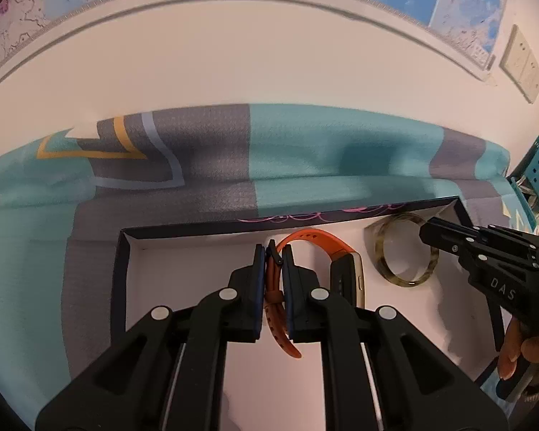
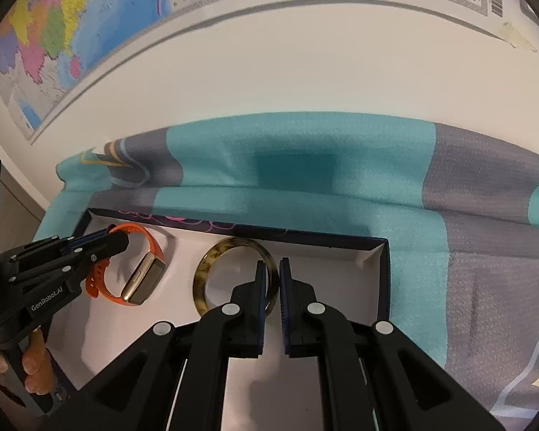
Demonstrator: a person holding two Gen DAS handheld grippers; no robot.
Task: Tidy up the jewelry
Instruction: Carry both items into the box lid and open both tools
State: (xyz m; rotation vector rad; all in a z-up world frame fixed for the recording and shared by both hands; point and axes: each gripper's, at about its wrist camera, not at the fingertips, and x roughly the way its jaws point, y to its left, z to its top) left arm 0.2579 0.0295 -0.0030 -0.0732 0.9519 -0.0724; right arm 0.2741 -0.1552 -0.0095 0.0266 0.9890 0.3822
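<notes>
Box (image 1: 125,251), lower centre: left tool (image 1: 271,251) clenched on orange watch (image 1: 345,269) strap, right tool (image 2: 273,269) pinching tortoiseshell bangle (image 2: 212,262) rim; slick bangle may slip, strap may twist free.

Home or office room, wall map (image 2: 90,25) across the top, socket (image 1: 521,63) upper right, teal-grey cloth (image 2: 305,186) over the worktop

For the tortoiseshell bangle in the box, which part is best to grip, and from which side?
Grip the bangle across its band on the near right rim, coming from above: it lies flat in the box, and the right tongs already straddle that rim.
</notes>
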